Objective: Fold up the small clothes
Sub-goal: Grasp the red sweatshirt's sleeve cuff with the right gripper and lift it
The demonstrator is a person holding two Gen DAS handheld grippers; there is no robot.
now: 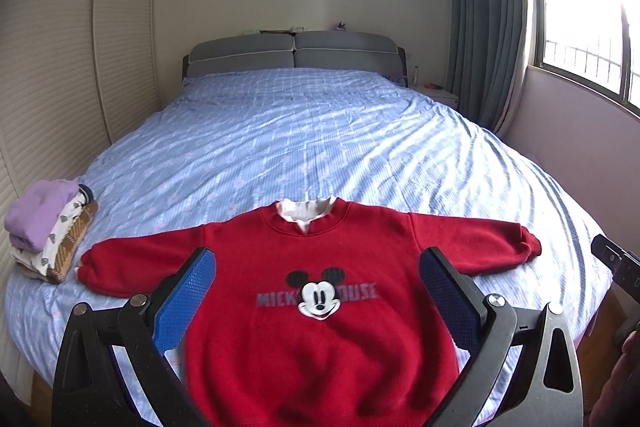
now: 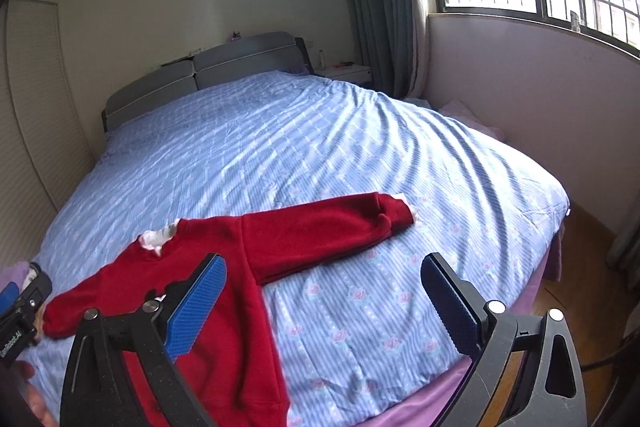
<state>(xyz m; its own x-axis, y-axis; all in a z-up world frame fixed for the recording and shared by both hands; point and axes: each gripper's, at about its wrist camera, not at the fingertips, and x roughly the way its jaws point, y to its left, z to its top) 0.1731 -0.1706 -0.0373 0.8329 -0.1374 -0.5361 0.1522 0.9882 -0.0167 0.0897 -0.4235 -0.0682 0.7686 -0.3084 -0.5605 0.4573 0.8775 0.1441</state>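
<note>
Sitting at the left edge of the bed (image 1: 304, 131), a stack of folded clothes (image 1: 48, 231) lies near the left cuff of a red sweater (image 1: 320, 339) spread flat, face up, sleeves outstretched. The left gripper (image 1: 316, 291) hangs over its chest with jaws spread wide, holding nothing. Further right, the right gripper (image 2: 324, 301) is likewise released, above the sweater's side and bare sheet.

Red sweatshirt (image 1: 320, 327) with black-and-white mouse face; pale blue striped bedsheet (image 1: 300, 131); grey headboard (image 1: 294, 53)
</note>
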